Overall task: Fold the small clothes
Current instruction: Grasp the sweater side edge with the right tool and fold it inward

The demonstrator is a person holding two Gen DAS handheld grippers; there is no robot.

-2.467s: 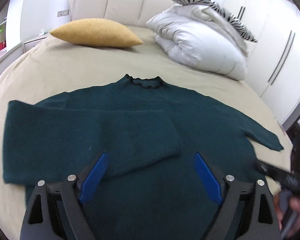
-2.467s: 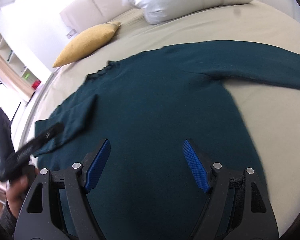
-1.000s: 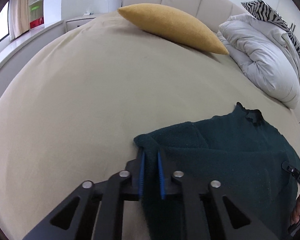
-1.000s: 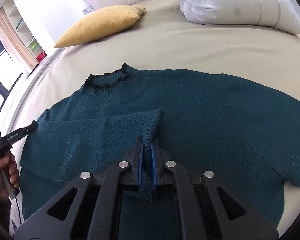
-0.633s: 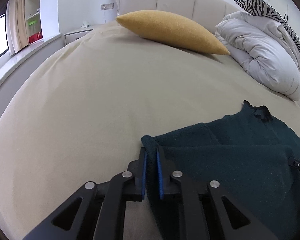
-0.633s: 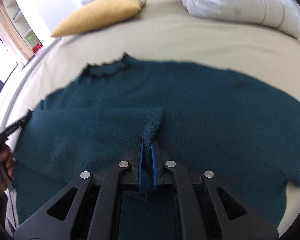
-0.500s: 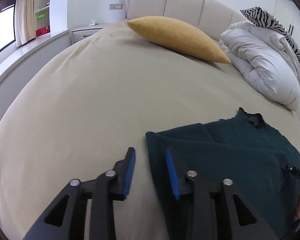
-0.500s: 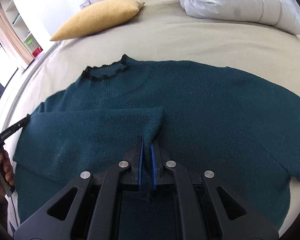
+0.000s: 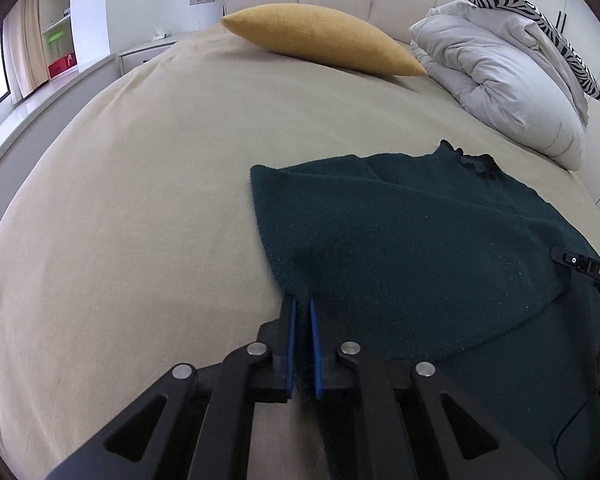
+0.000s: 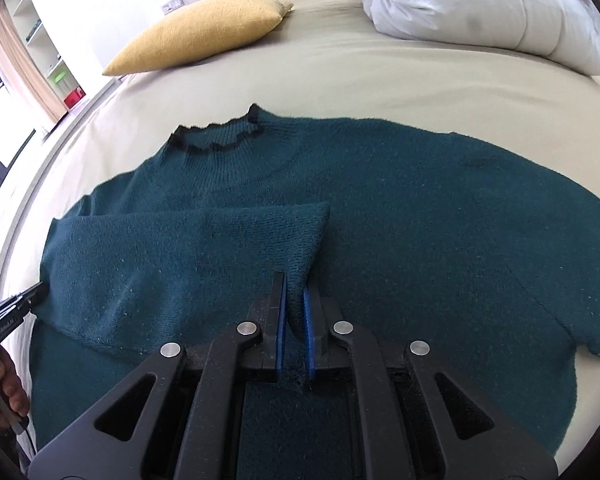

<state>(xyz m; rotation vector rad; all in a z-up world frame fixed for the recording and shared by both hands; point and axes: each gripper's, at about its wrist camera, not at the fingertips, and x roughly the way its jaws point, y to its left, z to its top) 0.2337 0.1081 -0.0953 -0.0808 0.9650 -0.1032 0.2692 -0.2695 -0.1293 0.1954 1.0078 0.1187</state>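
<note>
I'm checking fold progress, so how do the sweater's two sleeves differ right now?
The left sleeve lies folded across the sweater's chest, while the right sleeve is spread out flat toward the bed. The left sleeve is pinched at both ends, its cuff in the right gripper and its folded edge in the left gripper; nothing holds the right sleeve. Both are the same teal knit.

A sweater (image 10: 400,232) lies flat on the bed (image 9: 140,200), collar (image 10: 216,136) toward the far side. Its left sleeve (image 10: 172,272) lies folded across the chest. Far behind, a cushion (image 10: 204,32) rests left of the duvet (image 10: 460,0). Shelves (image 9: 56,40) stand beyond the bed's left edge.
</note>
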